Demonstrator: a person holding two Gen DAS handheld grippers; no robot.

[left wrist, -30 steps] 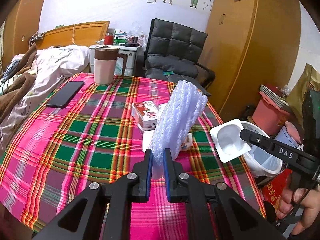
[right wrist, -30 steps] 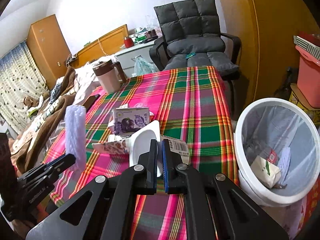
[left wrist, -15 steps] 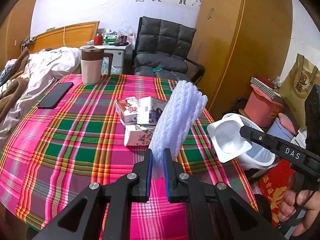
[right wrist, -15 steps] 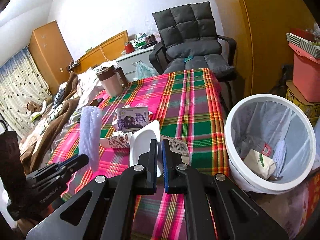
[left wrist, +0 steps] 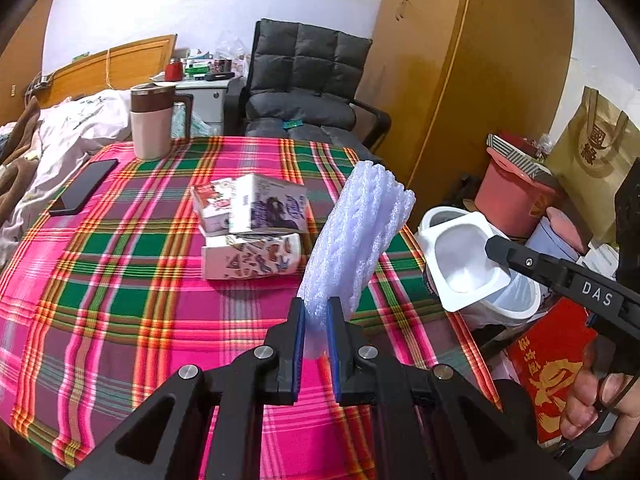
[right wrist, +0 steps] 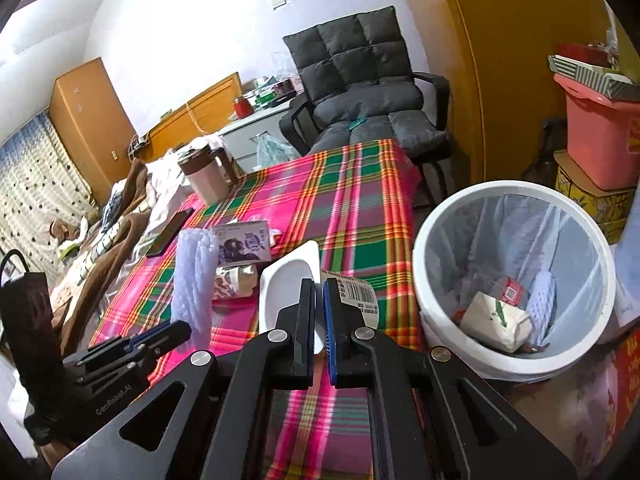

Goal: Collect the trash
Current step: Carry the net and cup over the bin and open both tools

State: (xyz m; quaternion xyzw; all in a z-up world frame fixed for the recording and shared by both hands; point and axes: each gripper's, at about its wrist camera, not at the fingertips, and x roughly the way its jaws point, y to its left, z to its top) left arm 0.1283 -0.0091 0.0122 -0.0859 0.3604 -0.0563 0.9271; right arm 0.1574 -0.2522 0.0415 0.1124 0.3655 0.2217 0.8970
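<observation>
2 grippers each held trash. The left gripper [left wrist: 316,326] had its jaws clamped on the lower end of a white foam net sleeve [left wrist: 356,236], which rose beyond them. The right gripper [right wrist: 318,312] pinched a white plastic cup [right wrist: 288,280] by its rim, left of the trash bin [right wrist: 516,364], above the plaid counter [right wrist: 352,208].
</observation>
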